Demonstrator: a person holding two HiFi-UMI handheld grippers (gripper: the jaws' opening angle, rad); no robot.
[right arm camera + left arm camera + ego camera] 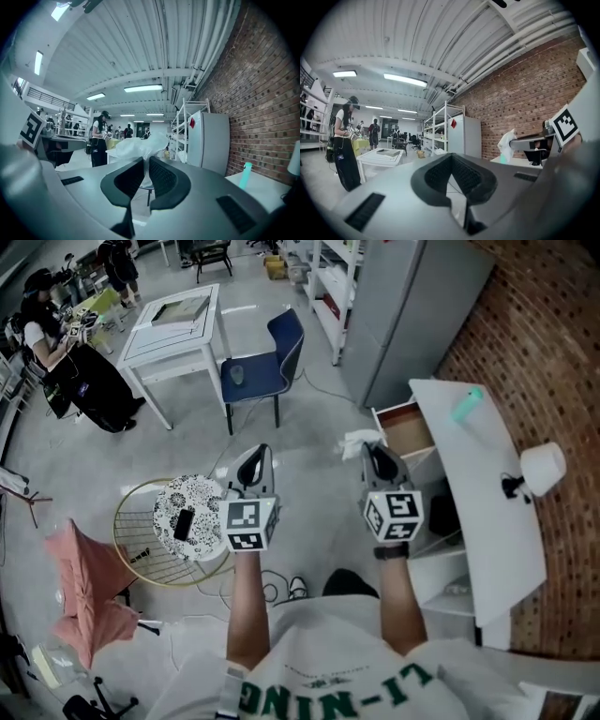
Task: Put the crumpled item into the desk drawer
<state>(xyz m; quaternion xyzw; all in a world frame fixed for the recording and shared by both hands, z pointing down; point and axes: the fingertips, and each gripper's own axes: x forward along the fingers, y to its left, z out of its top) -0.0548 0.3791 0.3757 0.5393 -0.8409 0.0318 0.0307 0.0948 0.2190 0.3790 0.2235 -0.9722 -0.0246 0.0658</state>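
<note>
A crumpled white item sticks out of my right gripper, which is shut on it in the air just left of the desk. In the right gripper view the crumpled item bulges above the two pads, which pinch it. The open wooden desk drawer lies just right of and beyond that gripper, under the white desk top. My left gripper hangs level with it over the floor, shut and holding nothing. From the left gripper view the crumpled item shows at the right.
On the desk lie a teal bottle and a white lamp. A grey cabinet stands beyond the drawer. A blue chair, a white table and a round wire side table stand to the left. People stand far left.
</note>
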